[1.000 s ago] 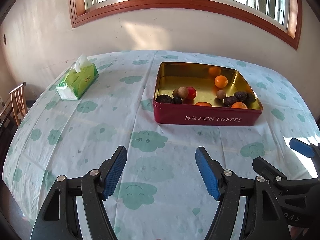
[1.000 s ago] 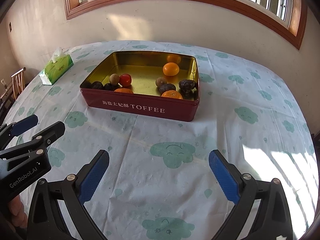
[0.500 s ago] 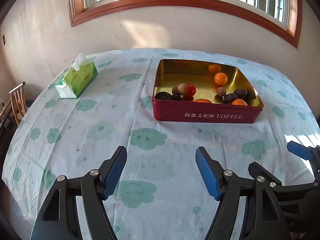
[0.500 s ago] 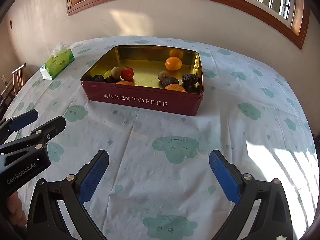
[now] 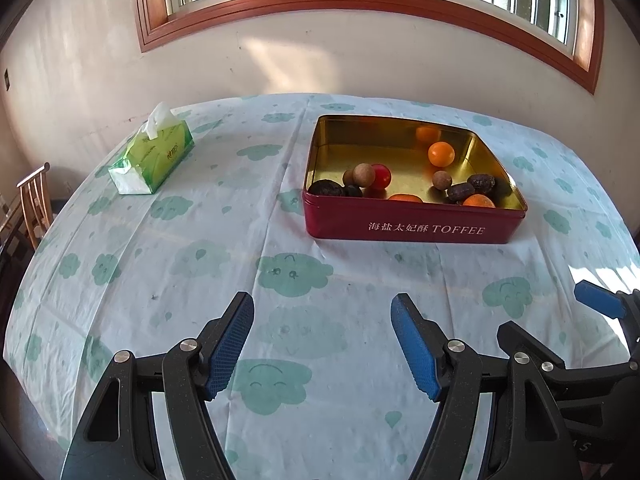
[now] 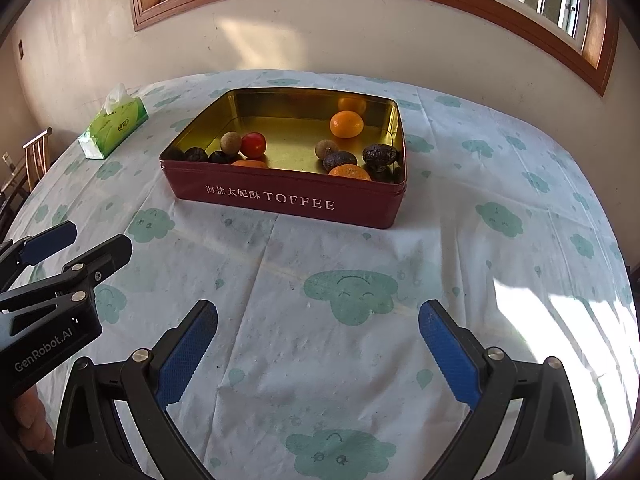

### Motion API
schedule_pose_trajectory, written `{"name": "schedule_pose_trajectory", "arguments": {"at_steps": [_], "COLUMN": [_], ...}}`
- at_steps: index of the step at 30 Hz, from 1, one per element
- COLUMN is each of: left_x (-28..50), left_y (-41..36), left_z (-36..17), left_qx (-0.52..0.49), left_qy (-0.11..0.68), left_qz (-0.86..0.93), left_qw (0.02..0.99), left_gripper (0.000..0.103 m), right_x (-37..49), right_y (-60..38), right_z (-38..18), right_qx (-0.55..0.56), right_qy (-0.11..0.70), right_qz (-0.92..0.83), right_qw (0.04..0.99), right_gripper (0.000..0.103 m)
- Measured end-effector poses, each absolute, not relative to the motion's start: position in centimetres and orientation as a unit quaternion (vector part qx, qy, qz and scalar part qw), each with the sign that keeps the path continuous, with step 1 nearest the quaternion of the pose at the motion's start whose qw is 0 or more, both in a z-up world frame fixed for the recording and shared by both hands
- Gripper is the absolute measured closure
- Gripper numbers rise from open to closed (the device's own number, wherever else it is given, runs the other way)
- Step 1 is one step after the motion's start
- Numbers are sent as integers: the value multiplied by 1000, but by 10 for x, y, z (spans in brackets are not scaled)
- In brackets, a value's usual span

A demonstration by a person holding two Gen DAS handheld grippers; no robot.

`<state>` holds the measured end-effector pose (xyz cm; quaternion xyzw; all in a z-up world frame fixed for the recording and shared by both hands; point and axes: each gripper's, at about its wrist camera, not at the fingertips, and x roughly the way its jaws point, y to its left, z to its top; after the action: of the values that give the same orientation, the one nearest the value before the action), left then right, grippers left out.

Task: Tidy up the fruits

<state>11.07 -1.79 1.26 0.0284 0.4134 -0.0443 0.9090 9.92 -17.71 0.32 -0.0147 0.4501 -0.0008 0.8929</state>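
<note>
tin: a red toffee tin [image 6: 288, 196] sits lidless on the cloud-print tablecloth [image 6: 360, 340], well ahead of both grippers — its open top leaves every fruit reachable from above.
fruit, left group: a red tomato [image 6: 253, 145], a tan round fruit [image 6: 231, 142] touching it and some dark fruits [image 6: 196, 155] crowd the near left corner, pressed against the front wall.
fruit, right group: a dark wrinkled fruit [image 6: 380, 155], another dark one [image 6: 339, 160] and a small tan one [image 6: 326, 148] cluster near the right wall, with an orange [image 6: 349, 172] half hidden behind the front wall.
lone orange: a whole orange [image 6: 346, 124] lies apart toward the back; the orange patch behind it looks like its reflection in the gold wall, though it may be a second fruit.
left gripper [image 5: 322, 344]: released, jaws wide apart and holding nothing, low over bare cloth — likely readied for a reach.
right gripper [image 6: 318, 348]: also released and empty, aimed at the tin's front.
tissue box [image 5: 152, 158]: off to the left, well apart from the tin, out of the working path.
stage: judging by the mixed kinds, sorting is not done.
</note>
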Motion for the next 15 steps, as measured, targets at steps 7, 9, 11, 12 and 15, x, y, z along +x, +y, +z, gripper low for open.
{"name": "schedule_pose_trajectory", "arguments": {"at_steps": [7, 9, 11, 12, 15], "left_x": [111, 111, 111, 111, 110], "left_y": [-18, -18, -18, -18, -19], "left_z": [12, 12, 12, 12, 10], "left_qx": [28, 28, 29, 28, 27], "left_qy": [414, 414, 414, 413, 412], "left_qz": [-44, -44, -45, -45, -49], "left_qw": [909, 909, 909, 909, 909], "left_gripper": [31, 31, 31, 31, 31], "right_x": [99, 99, 99, 99, 98], "right_y": [-176, -176, -176, -176, -176], "right_z": [2, 2, 1, 1, 1], "right_qx": [-14, -16, -16, -16, -16], "right_qy": [451, 452, 453, 453, 453], "right_qz": [1, 1, 0, 1, -1], "right_qw": [892, 892, 892, 892, 891], "right_gripper": [3, 3, 3, 3, 2]}}
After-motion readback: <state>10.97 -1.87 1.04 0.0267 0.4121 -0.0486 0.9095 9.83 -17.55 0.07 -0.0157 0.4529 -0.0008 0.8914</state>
